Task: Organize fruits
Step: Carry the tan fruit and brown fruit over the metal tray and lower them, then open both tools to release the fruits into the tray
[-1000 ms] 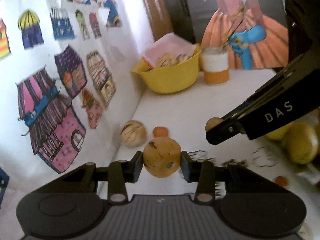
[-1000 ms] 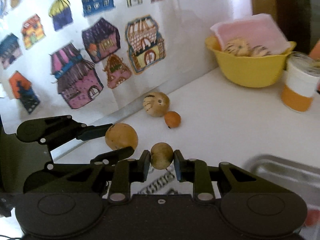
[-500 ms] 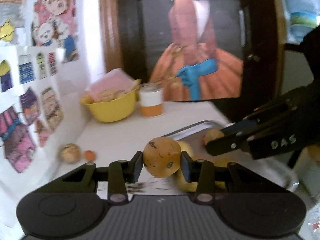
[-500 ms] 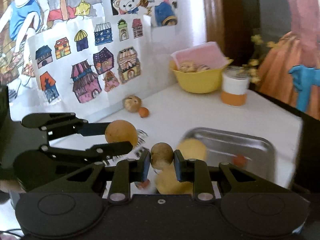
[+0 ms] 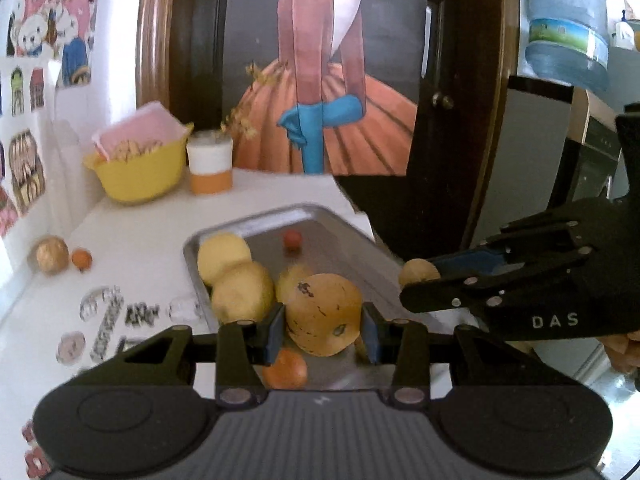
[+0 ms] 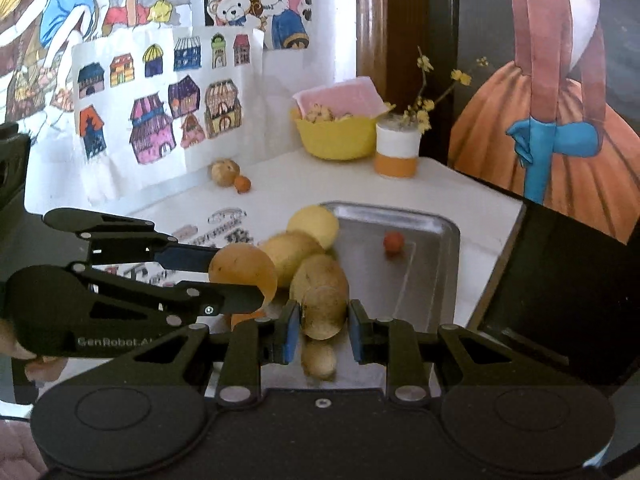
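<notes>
Two grippers over tray (image 5: 256, 222) at frame centre | left gripper (image 5: 322, 326) clamps tan fruit (image 5: 324, 314) | right gripper (image 6: 322, 330) clamps small brown fruit (image 6: 322, 312)

**Bright daylight, soft focus, heavy fisheye curve**

Both views are lit by strong, even daylight that washes out the white counter (image 5: 152, 240) and the wall (image 6: 304, 60) behind it. The steel tray (image 6: 420, 248) shows a pale sheen rather than hard glare. Shadows are faint and short. Detail is soft throughout: the yellow fruits (image 5: 240, 292) in the tray look smeared, and print on the counter is unreadable. Straight lines bow near the frame edges, and the corners fall to black vignette.
</notes>
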The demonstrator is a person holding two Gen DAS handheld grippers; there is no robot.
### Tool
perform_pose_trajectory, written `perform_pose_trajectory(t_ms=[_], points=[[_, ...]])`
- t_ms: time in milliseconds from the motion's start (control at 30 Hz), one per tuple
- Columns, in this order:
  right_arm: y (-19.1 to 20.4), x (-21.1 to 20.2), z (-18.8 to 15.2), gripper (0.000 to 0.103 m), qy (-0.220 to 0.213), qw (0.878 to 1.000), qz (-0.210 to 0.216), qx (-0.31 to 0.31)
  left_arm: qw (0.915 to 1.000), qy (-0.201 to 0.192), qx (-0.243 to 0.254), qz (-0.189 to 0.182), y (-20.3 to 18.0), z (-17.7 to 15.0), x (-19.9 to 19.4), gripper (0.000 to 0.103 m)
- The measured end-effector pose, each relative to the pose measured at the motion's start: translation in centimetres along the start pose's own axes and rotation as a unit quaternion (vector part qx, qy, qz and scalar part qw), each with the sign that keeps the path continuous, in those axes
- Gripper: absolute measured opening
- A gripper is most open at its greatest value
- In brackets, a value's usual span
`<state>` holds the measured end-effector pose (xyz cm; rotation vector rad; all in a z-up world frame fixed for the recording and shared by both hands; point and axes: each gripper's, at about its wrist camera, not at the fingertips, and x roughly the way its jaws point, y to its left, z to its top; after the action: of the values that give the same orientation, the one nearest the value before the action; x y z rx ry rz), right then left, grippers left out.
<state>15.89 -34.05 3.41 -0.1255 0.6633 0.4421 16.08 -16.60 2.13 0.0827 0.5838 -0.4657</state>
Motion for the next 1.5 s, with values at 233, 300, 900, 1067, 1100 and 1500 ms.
perform_pose_trajectory(t_ms=[233,300,900,1067,1100,1500], points=[[0.8,0.5,-2.7,0.027,0.012,1.0,0.002,0.012,0.9992,0.036,-0.018,0.008,0.1,-2.1,-0.1,0.044],[0.8,0.7,-3.0,0.027,0.015,1.0,0.004,0.021,0.9987,0.046,-0.021,0.011,0.2,-2.5,0.0,0.044],[0.5,2.2,-4.2,0.03,0.024,0.998,-0.003,0.061,0.9965,0.071,-0.038,0.02,0.6,-2.8,0.6,0.045],[0.6,1.5,-4.4,0.036,0.018,0.998,-0.014,0.054,0.9965,0.065,-0.049,0.015,0.8,-2.8,0.0,0.053],[0.7,1.3,-4.4,0.038,0.016,0.998,-0.017,0.051,0.9966,0.063,-0.05,0.015,0.8,-2.7,-0.2,0.056],[2.8,-3.7,-4.2,0.078,-0.028,0.997,-0.06,0.026,0.9962,0.004,-0.081,0.033,2.4,-2.3,-5.3,0.1]])
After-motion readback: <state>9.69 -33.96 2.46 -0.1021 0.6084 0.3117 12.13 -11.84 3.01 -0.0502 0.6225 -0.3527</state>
